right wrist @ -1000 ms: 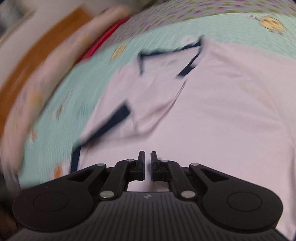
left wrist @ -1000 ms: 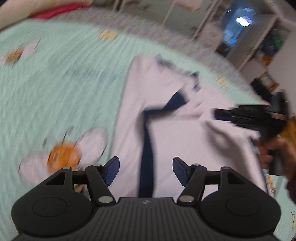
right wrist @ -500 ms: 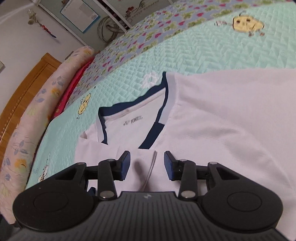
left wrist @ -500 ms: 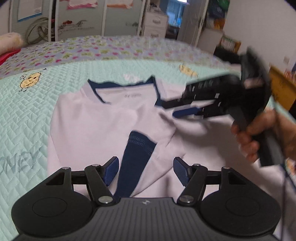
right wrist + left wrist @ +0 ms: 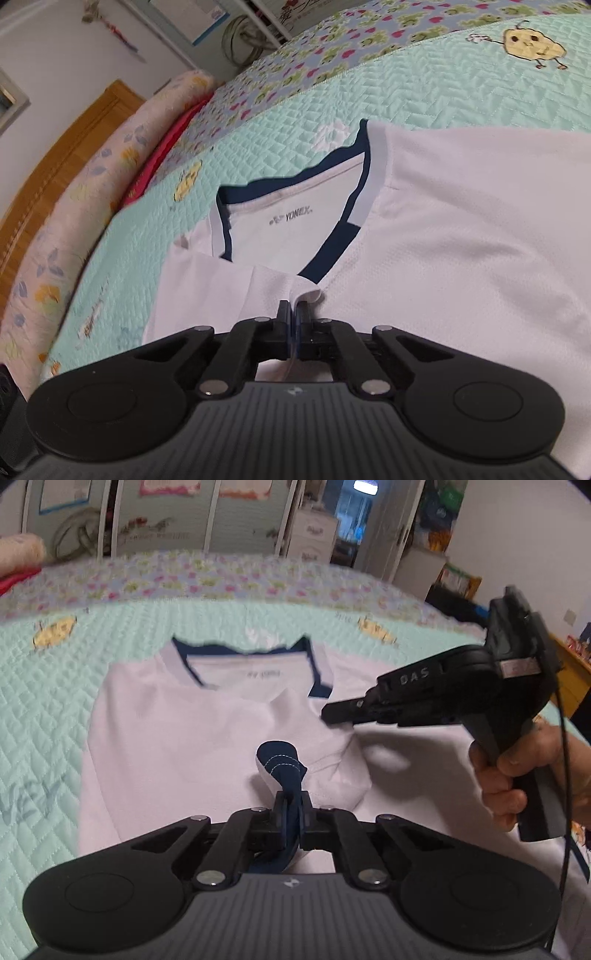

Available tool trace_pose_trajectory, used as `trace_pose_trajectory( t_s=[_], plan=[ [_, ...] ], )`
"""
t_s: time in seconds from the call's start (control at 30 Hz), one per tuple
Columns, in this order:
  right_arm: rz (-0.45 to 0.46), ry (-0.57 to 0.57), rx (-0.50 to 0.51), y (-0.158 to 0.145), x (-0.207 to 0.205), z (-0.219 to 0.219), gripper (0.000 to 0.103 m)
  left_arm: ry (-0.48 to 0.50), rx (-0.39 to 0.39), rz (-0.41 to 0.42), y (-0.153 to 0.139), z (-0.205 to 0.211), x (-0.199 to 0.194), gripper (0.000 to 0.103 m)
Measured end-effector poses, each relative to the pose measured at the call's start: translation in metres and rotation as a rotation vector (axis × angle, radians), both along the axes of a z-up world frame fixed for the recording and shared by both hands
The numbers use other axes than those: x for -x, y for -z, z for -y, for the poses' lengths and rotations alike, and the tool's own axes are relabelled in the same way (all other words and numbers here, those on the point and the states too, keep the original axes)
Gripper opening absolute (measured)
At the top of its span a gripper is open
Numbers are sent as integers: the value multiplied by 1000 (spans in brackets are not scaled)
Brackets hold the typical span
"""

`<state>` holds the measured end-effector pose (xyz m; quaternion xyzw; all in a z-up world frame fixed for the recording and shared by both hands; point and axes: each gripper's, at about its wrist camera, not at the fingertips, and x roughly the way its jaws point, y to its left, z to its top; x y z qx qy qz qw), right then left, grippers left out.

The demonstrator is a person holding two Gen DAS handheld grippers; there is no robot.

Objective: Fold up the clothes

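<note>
Left gripper (image 5: 290, 805) has just closed on the navy cuff (image 5: 280, 762); right gripper (image 5: 293, 314) pinches the shirt (image 5: 461, 229) fold (thin bite). Risk: uneven lift slips fabric, skewing the fold on the bed (image 5: 44, 701).

shirt (image 5: 461, 240) cut off at right edge, hem unseen, collar print (image 5: 264, 674) blurred

A: Surface – mint-green quilted bedspread (image 5: 424, 99), chevron stitching, yellow cartoon figures printed on it; one sits far right (image 5: 532, 44)

B: Its border?

A: Lilac floral band (image 5: 207, 578) along the far edge. At the head end, a pale floral bolster (image 5: 85, 192), a red cloth (image 5: 166, 147) beside it, then a wooden headboard (image 5: 62, 155)

B: Background, left view?

A: White drawer unit (image 5: 312, 535), pale wardrobe doors (image 5: 162, 513) with stickers, doorway with a ceiling light (image 5: 364, 485); detail blurred
</note>
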<state>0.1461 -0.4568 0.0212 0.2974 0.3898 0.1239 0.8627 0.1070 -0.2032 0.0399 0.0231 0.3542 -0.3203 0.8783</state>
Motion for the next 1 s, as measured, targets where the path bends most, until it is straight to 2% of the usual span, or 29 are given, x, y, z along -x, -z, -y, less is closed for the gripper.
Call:
trace_pose_trajectory(
  t_s=[0.17, 0.27, 0.47, 0.53, 0.57, 0.63, 0.67, 0.7, 0.77, 0.83, 0.9, 0.97, 1.0],
  plan=[
    [46, 33, -33, -14, 11, 9, 0, 26, 35, 63, -17, 6, 14, 5],
    [67, 58, -39, -22, 19, 16, 0, 62, 37, 72, -21, 16, 18, 5],
    [65, 84, 6, -19, 26, 25, 0, 78, -44, 40, 0, 35, 21, 8],
    [80, 90, 26, -19, 29, 24, 0, 60, -78, 7, 10, 36, 18, 11],
    [90, 91, 26, -19, 31, 23, 0, 49, -71, -6, 11, 34, 18, 17],
    [102, 93, 57, -21, 34, 19, 0, 4, -24, 7, 7, 20, 21, 29],
    [100, 89, 88, -21, 34, 16, 0, -19, 0, 15, 5, 13, 23, 41],
    [96, 83, 125, -20, 33, 13, 0, -56, 24, 31, 0, 4, 25, 46],
    [39, 90, 209, -16, 30, 9, 4, -132, 79, 52, -8, -17, 29, 48],
    [0, 153, 274, -16, 30, 10, 8, -225, 98, 63, -12, -37, 30, 49],
    [45, 197, 372, -30, 33, 4, 11, -297, 94, 82, -10, -53, 27, 54],
    [127, 152, 436, -49, 27, -12, 32, -347, 81, 55, -3, -62, 20, 54],
    [145, 88, 428, -55, 15, -23, 36, -348, 85, 42, 0, -63, 17, 54]
  ],
)
